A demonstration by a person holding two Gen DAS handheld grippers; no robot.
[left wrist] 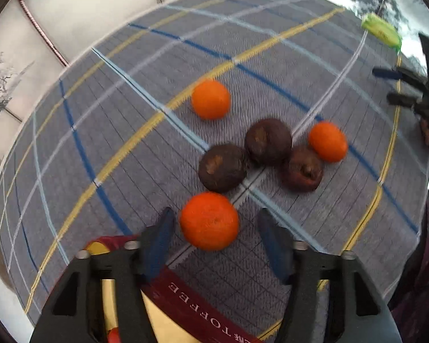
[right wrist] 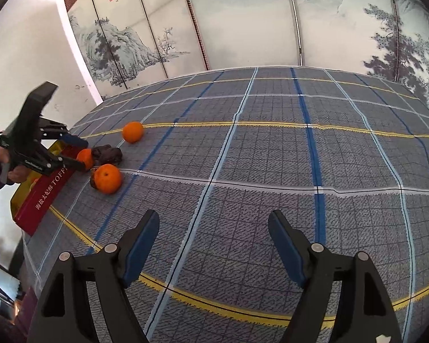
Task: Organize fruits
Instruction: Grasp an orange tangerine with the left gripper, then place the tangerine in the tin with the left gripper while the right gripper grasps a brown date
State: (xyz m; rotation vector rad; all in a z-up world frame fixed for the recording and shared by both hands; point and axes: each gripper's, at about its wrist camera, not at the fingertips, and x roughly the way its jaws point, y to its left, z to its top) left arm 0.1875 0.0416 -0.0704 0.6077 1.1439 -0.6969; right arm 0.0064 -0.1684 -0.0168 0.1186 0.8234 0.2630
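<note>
Between the blue pads of the left tool (left wrist: 216, 237), the nearest round orange mandarin (left wrist: 209, 220) sits ungripped, gaps visible both sides; closing off-centre could roll it into the three dark brown wrinkled fruits (left wrist: 267, 140) crowding just behind, beside the red toffee box (left wrist: 191, 300). Across the plaid-clothed desk (right wrist: 271, 157), the right tool (right wrist: 214, 245) hangs open and empty, well apart from the fruit.

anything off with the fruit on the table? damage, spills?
No spills. The three dark brown fruits have pale scuffed patches, and the rightmost looks wrinkled and dented, possibly overripe. The three oranges look intact. Red box overhangs the table edge.
</note>
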